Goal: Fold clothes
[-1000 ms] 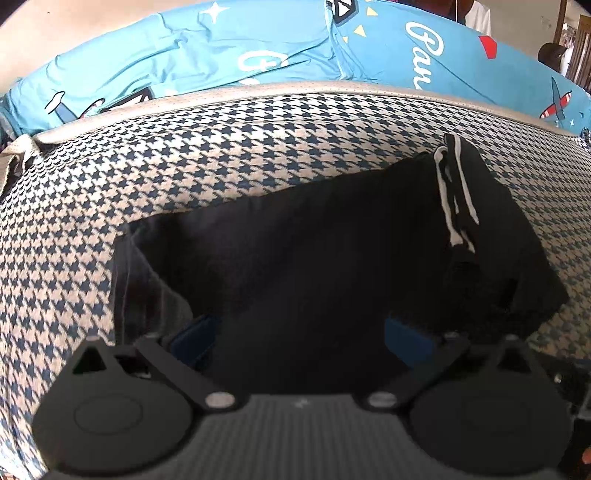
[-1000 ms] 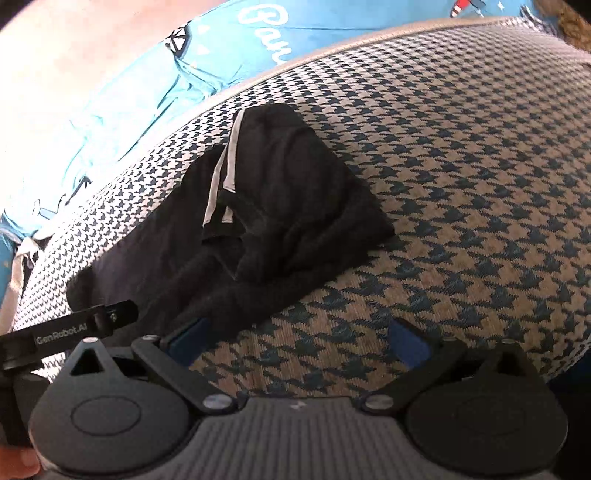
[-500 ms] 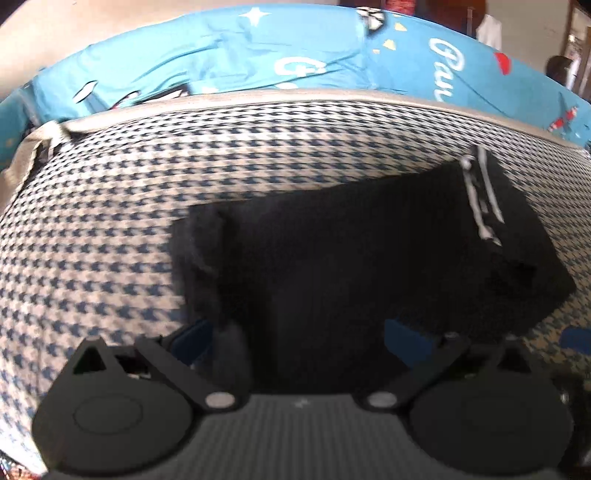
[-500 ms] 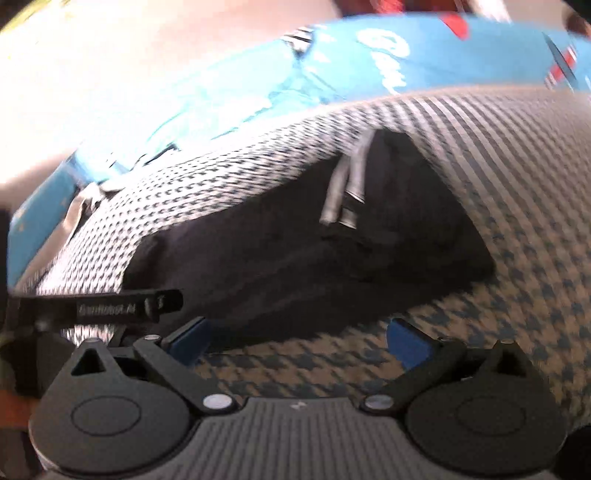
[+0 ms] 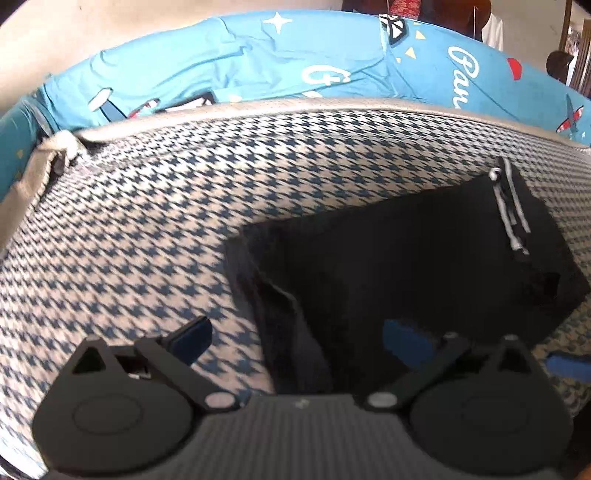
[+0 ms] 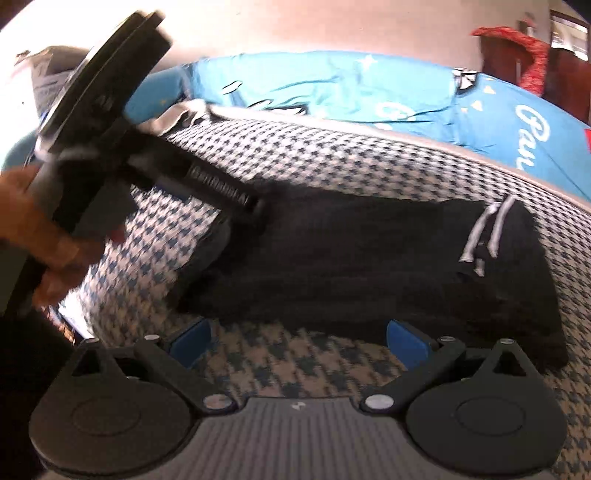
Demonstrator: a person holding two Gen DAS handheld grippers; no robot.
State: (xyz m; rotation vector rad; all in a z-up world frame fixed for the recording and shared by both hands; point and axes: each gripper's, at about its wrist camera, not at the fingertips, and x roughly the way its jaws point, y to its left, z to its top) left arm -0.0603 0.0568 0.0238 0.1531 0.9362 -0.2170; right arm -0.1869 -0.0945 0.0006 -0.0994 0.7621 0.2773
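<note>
Black garment (image 5: 406, 266) on houndstooth cover (image 5: 147, 229)

A home bedroom: a houndstooth mattress (image 5: 155, 221), with a blue cartoon-print bedsheet (image 5: 280, 62) bunched along its edge at 12 o'clock.

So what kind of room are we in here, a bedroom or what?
Probably a bedroom at home: the black garment lies on a houndstooth-patterned mattress, a blue cartoon-print sheet is bunched behind it, and a plain wall stands beyond.
</note>
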